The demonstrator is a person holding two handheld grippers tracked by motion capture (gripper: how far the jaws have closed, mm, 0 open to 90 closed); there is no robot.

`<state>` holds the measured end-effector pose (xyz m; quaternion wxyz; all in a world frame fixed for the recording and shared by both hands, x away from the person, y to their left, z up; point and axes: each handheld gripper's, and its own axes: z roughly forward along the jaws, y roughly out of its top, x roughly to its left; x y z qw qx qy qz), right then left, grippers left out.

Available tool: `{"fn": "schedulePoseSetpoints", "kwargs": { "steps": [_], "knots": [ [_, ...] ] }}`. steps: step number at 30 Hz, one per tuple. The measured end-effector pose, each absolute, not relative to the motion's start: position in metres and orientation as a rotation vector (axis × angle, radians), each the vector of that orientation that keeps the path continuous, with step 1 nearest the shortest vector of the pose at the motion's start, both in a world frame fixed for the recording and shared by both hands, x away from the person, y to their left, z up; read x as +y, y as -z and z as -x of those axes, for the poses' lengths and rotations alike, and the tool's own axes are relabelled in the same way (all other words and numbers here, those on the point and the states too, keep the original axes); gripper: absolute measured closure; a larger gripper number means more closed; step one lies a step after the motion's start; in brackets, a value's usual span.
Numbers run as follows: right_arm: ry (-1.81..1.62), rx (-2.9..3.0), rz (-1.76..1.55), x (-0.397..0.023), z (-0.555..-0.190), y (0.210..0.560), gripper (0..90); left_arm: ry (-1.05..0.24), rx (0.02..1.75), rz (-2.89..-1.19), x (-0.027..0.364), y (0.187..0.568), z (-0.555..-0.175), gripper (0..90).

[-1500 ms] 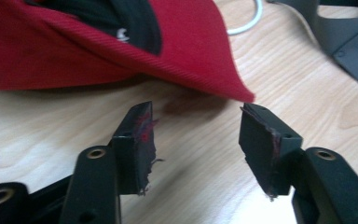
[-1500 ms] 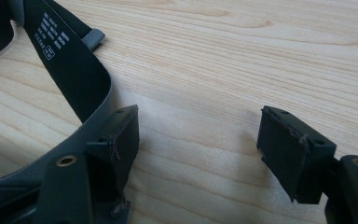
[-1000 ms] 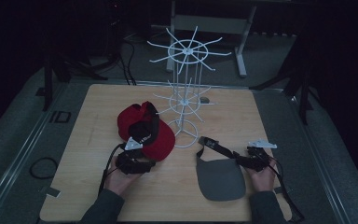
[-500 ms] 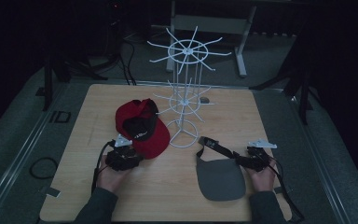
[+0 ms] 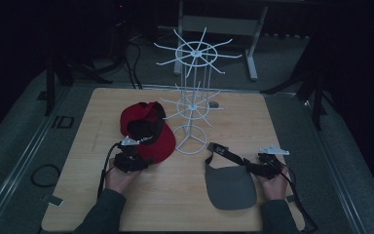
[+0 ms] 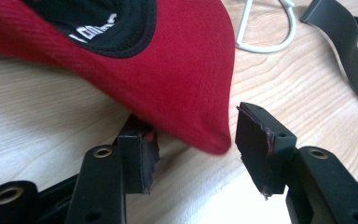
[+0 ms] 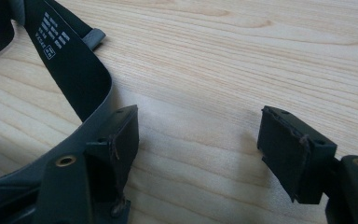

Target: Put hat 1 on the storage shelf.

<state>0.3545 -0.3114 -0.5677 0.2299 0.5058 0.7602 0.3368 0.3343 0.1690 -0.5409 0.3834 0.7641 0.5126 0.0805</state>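
We see the left hand-held gripper [image 6: 193, 154] low at the brim edge of the red cap [image 6: 168, 79]; its jaws have just been opening and stand wide, the brim tip between them, with one pad tucked beneath the brim and the other just clear of it. The cap lies on the tabletop [image 5: 233, 117] just left of the white wire rack [image 5: 193, 97]. Our right hand-held gripper [image 7: 198, 149] gapes wide over bare wood, its one jaw against the strap of the grey visor [image 5: 231, 185]. Open tabletop lies behind the visor toward the far edge.
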Motion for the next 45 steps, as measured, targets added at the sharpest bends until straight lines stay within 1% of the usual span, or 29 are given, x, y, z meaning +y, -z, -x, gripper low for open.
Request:
{"fn": "schedulePoseSetpoints", "kwargs": {
  "steps": [3,7,12,16,18,19,27,32,45],
  "knots": [
    [-0.926,2.092,-1.392,-0.311,-0.354,0.568,29.1,-0.201,1.318,-1.942,0.169,0.541,-0.340,49.5],
    [-0.926,2.092,-1.391,-0.311,-0.354,0.568,29.1,-0.199,1.338,-1.962,0.171,0.543,-0.345,54.4],
    [-0.925,2.093,-1.391,-0.312,-0.354,0.568,29.1,-0.114,1.368,-1.923,0.182,0.551,-0.347,66.3],
    [-0.925,2.094,-1.391,-0.312,-0.354,0.568,29.1,-0.124,1.350,-1.910,0.189,0.548,-0.343,77.2],
    [-0.925,2.094,-1.391,-0.312,-0.354,0.568,29.1,-0.161,1.345,-1.914,0.193,0.545,-0.341,84.1],
    [-0.925,2.094,-1.391,-0.312,-0.354,0.568,29.1,-0.181,1.337,-1.921,0.193,0.544,-0.340,85.1],
    [-0.924,2.095,-1.390,-0.312,-0.354,0.568,29.1,-0.193,1.340,-1.893,0.204,0.546,-0.336,85.8],
    [-0.925,2.095,-1.390,-0.312,-0.354,0.568,29.1,-0.233,1.351,-1.892,0.212,0.541,-0.334,86.0],
    [-0.925,2.094,-1.392,-0.311,-0.354,0.568,28.9,-0.276,1.360,-1.848,0.228,0.530,-0.335,85.9]
  ]
}}
